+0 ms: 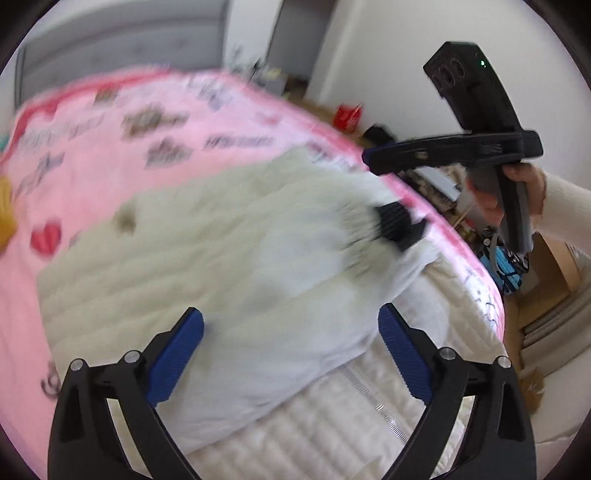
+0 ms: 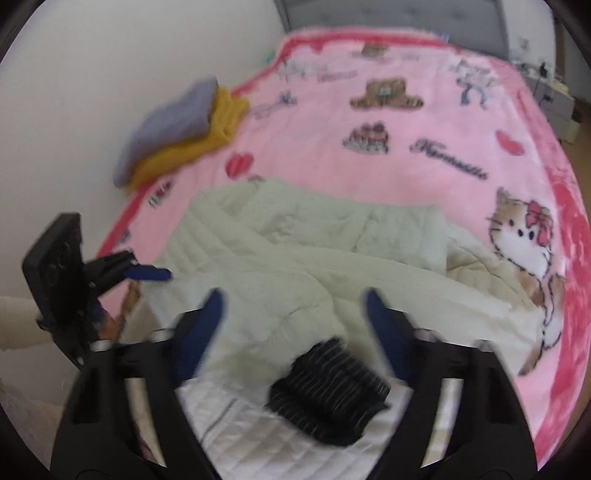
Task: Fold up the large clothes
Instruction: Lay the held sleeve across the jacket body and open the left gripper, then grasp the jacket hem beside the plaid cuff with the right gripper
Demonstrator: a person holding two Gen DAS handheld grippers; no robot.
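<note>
A cream quilted jacket [image 1: 221, 240] [image 2: 295, 240] lies spread on the pink blanket, with a black ribbed cuff [image 1: 395, 225] [image 2: 328, 387] resting on top near the bed's edge. Its zipper [image 1: 369, 395] runs along the near side. My left gripper [image 1: 291, 343] hovers open over the jacket's near part, nothing between its blue pads. My right gripper [image 2: 293, 310] stands open just above the jacket, the cuff below and in front of its fingers. In the left wrist view the right gripper [image 1: 365, 157] shows from the side, held by a hand [image 1: 517, 184]. The left gripper [image 2: 147, 274] appears at the left of the right wrist view.
The pink blanket [image 2: 388, 122] with cartoon prints covers the bed. A folded grey and mustard stack [image 2: 177, 122] lies by the wall on the bed's left. A grey headboard [image 2: 388, 22] is at the far end. Beside the bed on the floor are a red bag [image 1: 347, 116] and blue clutter [image 1: 506, 266].
</note>
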